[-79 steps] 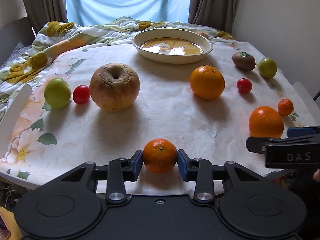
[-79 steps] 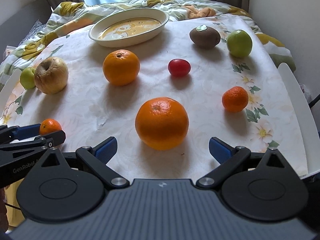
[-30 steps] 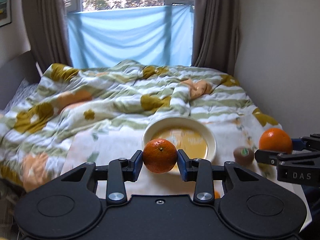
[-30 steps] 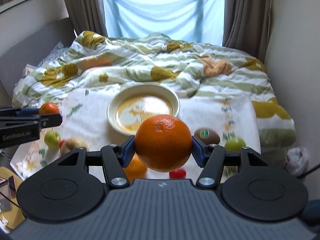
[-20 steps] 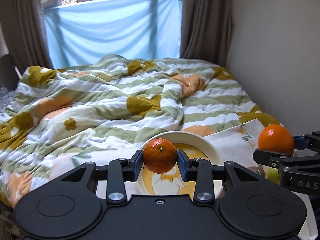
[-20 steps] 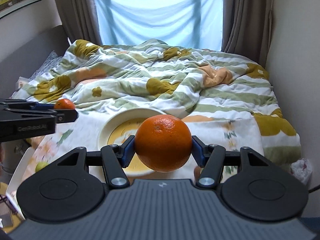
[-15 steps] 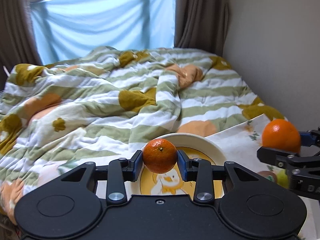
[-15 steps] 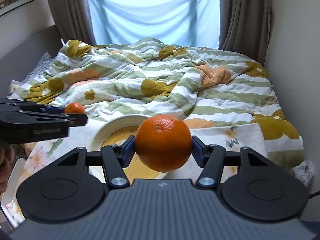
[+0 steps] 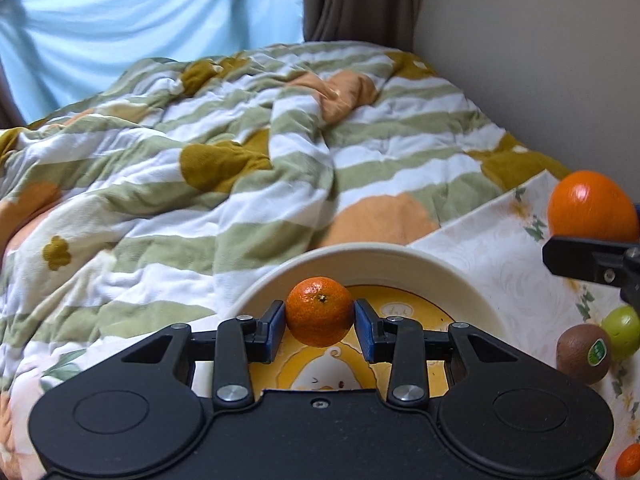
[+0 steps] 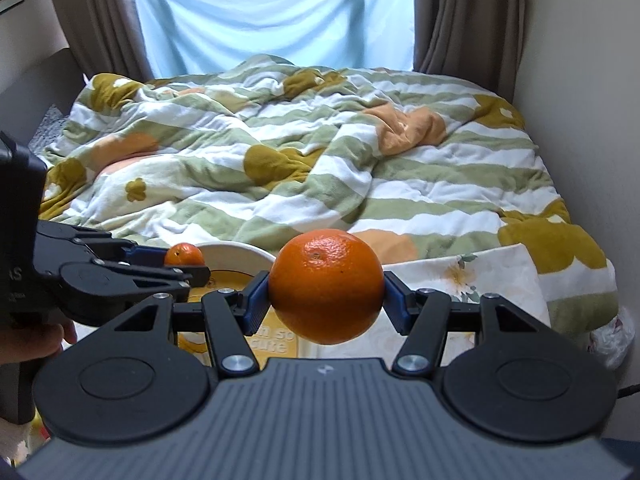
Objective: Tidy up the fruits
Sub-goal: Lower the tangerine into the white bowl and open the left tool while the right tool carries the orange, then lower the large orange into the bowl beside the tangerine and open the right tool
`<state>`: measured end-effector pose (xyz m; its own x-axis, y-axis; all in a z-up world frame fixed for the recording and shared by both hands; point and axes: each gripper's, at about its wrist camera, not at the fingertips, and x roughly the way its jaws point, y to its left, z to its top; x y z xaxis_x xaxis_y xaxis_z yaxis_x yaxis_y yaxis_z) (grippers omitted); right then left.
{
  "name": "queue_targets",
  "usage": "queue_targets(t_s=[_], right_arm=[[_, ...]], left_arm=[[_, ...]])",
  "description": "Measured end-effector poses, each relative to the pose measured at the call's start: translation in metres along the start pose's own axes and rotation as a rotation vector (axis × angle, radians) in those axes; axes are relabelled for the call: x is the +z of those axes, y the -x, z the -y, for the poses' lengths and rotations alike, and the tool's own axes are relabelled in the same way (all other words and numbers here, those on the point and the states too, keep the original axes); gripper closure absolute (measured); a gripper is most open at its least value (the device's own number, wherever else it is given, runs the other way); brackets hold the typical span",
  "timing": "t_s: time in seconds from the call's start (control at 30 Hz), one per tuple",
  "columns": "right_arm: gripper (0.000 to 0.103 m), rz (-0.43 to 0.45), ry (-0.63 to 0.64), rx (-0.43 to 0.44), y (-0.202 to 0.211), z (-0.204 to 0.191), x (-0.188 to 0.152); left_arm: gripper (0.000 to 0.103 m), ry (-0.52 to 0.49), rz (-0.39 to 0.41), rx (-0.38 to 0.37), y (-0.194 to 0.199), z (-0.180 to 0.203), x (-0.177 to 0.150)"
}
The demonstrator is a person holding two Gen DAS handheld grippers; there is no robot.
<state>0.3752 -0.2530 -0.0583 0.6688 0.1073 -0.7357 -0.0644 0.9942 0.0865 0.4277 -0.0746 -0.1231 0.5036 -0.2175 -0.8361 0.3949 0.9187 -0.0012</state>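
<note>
My left gripper [image 9: 320, 314] is shut on a small mandarin [image 9: 319, 311] and holds it above the near part of the cream bowl [image 9: 376, 258] with a yellow cartoon bottom. My right gripper [image 10: 325, 286] is shut on a large orange [image 10: 326, 285] and holds it in the air to the right of the bowl [image 10: 236, 251]. The orange also shows at the right edge of the left wrist view [image 9: 591, 205]. The left gripper with its mandarin [image 10: 184, 255] shows at the left of the right wrist view.
A kiwi [image 9: 583, 354], a green fruit [image 9: 622, 332] and a small mandarin [image 9: 629, 460] lie on the floral tablecloth [image 9: 500, 248] right of the bowl. A striped quilt [image 9: 200, 152] covers the bed beyond the table. A wall stands at the right.
Both grippers have carried their fruit forward and lower toward the bowl. The bowl looms larger, and the left gripper's mandarin is now over it.
</note>
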Motion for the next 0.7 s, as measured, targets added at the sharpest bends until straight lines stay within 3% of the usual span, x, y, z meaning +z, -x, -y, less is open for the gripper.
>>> queue_targets(t_s=[0.1,0.17,0.23,0.4,0.7], right_arm=[[0.029,-0.009,-0.011,-0.008,-0.003,0.003,-0.001],[0.029,-0.012,-0.014,-0.013,-0.004,0.004,0.000],[0.029,-0.014,-0.016,-0.016,-0.002,0.005,0.001],[0.029,0.001,-0.030,-0.014,0.007,0.012,0.012],[0.029,-0.010,0.045,0.053,-0.005,-0.014,0.020]], left_arm=[[0.057,-0.009,-0.011,-0.011,-0.005,0.002,-0.001],[0.015,-0.019,-0.003,-0.009,-0.002,0.003,-0.001],[0.002,-0.034,0.035,-0.001,0.009,0.004,-0.001],[0.002,-0.067,0.043,0.039,0.029,-0.002,-0.006],[0.002,0.047,0.039,0.065,0.066,-0.040,-0.028]])
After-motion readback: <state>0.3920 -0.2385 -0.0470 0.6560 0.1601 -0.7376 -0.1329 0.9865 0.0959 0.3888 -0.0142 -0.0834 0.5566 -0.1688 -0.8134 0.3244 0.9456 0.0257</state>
